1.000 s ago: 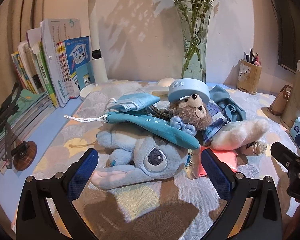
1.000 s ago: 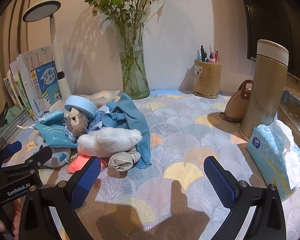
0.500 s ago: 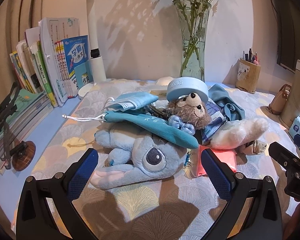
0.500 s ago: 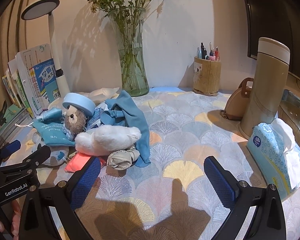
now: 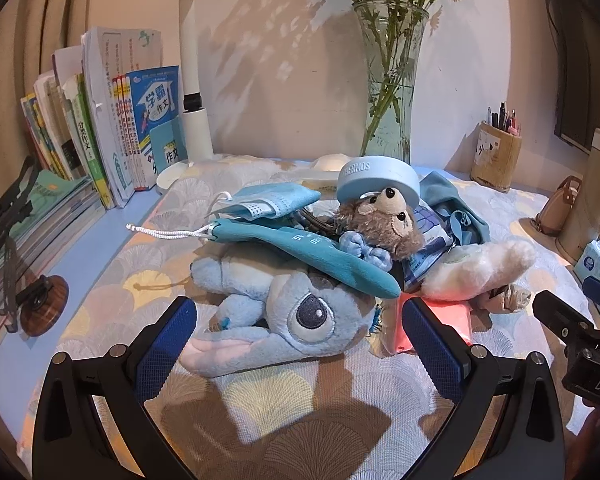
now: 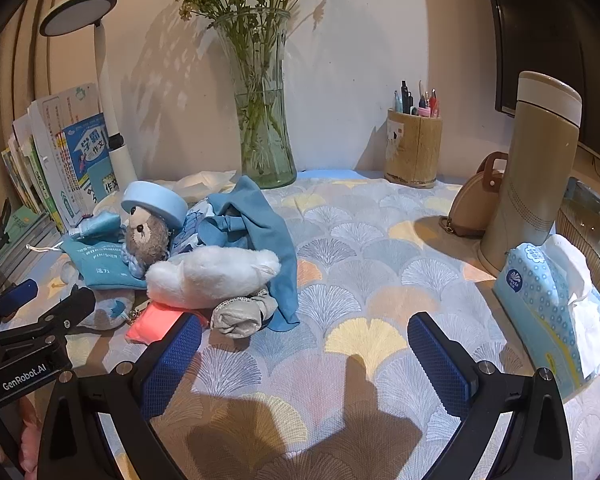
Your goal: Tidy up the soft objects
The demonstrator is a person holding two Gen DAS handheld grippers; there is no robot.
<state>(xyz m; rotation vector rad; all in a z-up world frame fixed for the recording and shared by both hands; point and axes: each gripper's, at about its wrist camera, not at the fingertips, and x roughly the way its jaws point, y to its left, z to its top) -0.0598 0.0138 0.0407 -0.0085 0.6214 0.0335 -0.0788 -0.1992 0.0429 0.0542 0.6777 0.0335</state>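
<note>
Left gripper (image 5: 298, 330), jaws spread wide and holding nothing, poised low over the patterned tablecloth (image 5: 308, 404) with its blue pads flanking the near edge of a heap of soft objects. Nearest in the heap: a blue plush toy (image 5: 284, 312) lying on its side, one large eye facing up, and beside it a pink packet (image 5: 444, 320) touching the right pad's tip. Across the plush lies a teal drawstring pouch (image 5: 308, 250), its white cord trailing left; above that, a folded face mask (image 5: 266, 204). A small brown bear (image 5: 388, 226) with a checked bow sits mid-heap, a round light-blue lid (image 5: 378, 178) resting on its head. To its right lie a white plush (image 5: 476, 268) and a blue cloth (image 5: 452, 208). Right gripper (image 6: 304, 354), likewise wide and empty, hovers over bare cloth right of the heap, its left pad near a grey bundle (image 6: 242, 314). Farther right: a tissue pack (image 6: 552, 308), a tan flask (image 6: 534, 172) and a small brown bag (image 6: 474, 208). Against the wall: books (image 5: 112, 128), a desk lamp (image 6: 100, 80), a glass vase (image 6: 264, 112) of flowers and a pen holder (image 6: 414, 148).
</note>
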